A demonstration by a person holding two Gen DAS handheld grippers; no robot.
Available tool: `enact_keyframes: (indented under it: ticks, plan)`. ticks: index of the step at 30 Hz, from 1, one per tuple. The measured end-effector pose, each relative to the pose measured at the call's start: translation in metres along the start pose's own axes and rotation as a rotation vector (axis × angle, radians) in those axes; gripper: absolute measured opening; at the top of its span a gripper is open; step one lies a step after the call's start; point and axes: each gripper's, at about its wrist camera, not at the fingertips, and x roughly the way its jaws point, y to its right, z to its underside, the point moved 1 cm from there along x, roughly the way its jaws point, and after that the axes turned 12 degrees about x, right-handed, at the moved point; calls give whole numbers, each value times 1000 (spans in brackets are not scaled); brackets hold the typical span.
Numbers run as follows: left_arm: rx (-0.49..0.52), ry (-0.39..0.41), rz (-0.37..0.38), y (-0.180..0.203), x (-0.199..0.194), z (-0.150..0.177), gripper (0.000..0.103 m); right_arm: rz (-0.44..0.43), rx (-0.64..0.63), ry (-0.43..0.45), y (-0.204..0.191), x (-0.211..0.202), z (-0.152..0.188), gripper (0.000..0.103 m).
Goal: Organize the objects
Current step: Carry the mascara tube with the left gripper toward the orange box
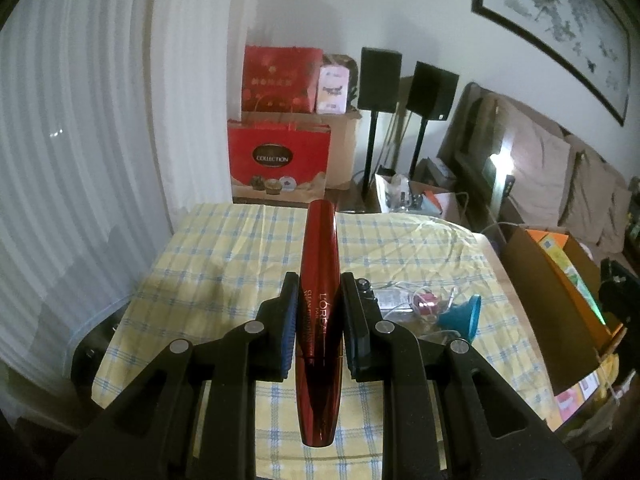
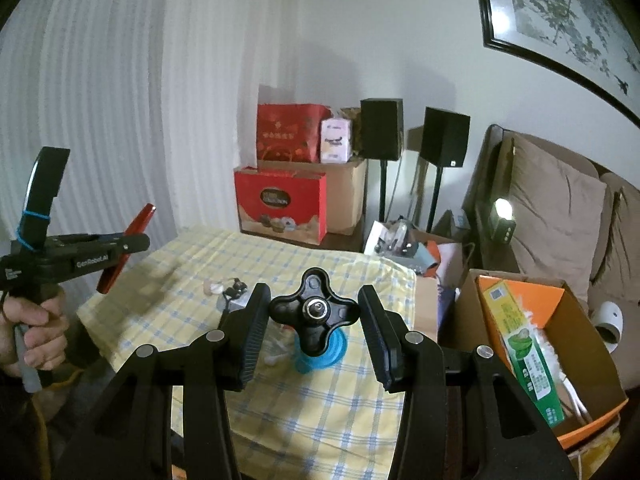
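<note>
The red mascara tube (image 1: 320, 320) is up in the air over the table (image 1: 224, 248), which has a yellow checked cloth on it. The left gripper (image 1: 316, 320) squeezes the tube around its middle, so both long ends stick out. The tube is smooth and shiny. I think it could slip or tip in the gripper if the hand (image 2: 34, 320) swings fast, and then it would drop on the table and roll off.

The right gripper (image 2: 312, 316) pinches a black knob (image 2: 314, 312) shaped like a cross. Only the tips of the knob touch the pads (image 2: 252, 340), so the hold looks thin. A small twist could make the knob pop out.

Under it sit a blue funnel (image 2: 320, 354) and some small things (image 2: 228, 290). A falling knob could knock them about.

A cardboard box (image 2: 576, 320) stands just beside the table, already with packs in it. If the things go in there, a drop from high up could miss it.
</note>
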Motion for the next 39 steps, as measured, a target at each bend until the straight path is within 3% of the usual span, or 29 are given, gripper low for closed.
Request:
enact_keyframes:
  ticks: [14,39]
  plan:
    - [2,22,2,3,-12,-11,19,-1,-25,25,-1,-15,-6,46]
    - [42,35,2,16,-14,-22,19,53,135,23,63,-29,-22,46]
